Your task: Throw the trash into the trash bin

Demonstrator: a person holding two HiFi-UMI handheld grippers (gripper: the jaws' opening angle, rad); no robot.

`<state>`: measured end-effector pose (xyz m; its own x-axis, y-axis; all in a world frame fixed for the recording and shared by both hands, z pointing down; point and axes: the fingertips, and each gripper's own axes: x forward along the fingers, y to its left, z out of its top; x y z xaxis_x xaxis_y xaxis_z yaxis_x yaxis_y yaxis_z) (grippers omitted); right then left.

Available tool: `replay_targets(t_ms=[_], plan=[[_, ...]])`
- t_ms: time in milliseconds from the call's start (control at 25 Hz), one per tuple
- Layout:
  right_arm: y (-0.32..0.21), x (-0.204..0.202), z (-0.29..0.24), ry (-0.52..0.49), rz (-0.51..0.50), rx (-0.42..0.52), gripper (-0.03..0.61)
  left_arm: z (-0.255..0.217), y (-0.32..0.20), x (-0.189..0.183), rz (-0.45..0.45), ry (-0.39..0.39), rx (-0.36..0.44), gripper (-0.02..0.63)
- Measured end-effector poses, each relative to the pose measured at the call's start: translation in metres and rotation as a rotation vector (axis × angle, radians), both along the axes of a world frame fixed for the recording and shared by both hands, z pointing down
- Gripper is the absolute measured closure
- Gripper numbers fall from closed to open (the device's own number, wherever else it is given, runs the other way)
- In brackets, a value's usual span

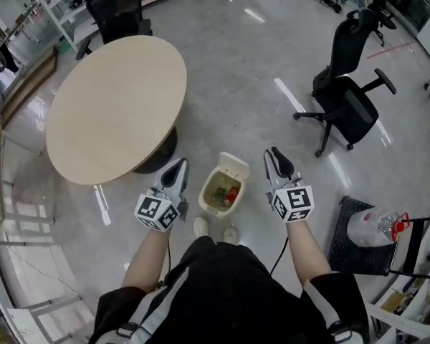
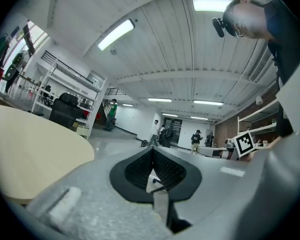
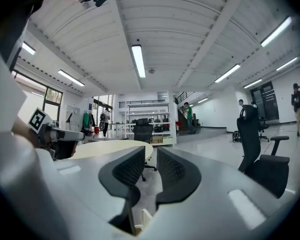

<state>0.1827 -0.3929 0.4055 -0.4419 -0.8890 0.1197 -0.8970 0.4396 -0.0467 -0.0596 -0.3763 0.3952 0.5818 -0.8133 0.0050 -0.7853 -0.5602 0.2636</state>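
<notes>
Well, trash [image 1: 230,193] in bin [image 1: 233,162] looks light, crinkly, pinch an edge | left tongs [image 1: 179,165] pressed together | right tongs [image 1: 274,154] slightly spread, empty

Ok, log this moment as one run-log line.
left gripper: shut, empty | right gripper: slightly open, empty | trash bin: open, trash inside

A small cream trash bin [image 1: 208,190] stood upright on the glossy grey floor [image 1: 244,84] just ahead of the person's pale shoes [image 1: 216,230], its lid [image 1: 233,164] swung open and tipped back. Trash [image 1: 227,192] lay inside at the bottom, a red piece beside greenish scraps, seen from above
</notes>
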Motion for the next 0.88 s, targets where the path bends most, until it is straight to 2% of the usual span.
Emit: replay_targets(t_ms=[120, 280, 440, 640, 880], plan=[[0.020, 0.002, -0.013, -0.073, -0.056, 0.003, 0.525, -0.017, 0.014, 0.009, -0.005, 0.028, 0.034, 0.612], [0.052, -0.049, -0.019, -0.099, -0.165, 0.040, 0.540, -0.037, 0.033, -0.002, 0.006, 0.014, 0.065, 0.612], [0.075, -0.057, -0.022, -0.145, -0.119, 0.037, 0.546, -0.044, 0.054, -0.023, 0.001, 0.026, 0.083, 0.612], [0.088, -0.063, -0.024, -0.137, -0.033, 0.037, 0.571, -0.050, 0.080, -0.060, 0.014, 0.006, 0.113, 0.612], [0.143, -0.142, -0.040, -0.158, -0.044, 0.051, 0.572, -0.042, 0.131, -0.135, -0.013, -0.007, 0.086, 0.612]])
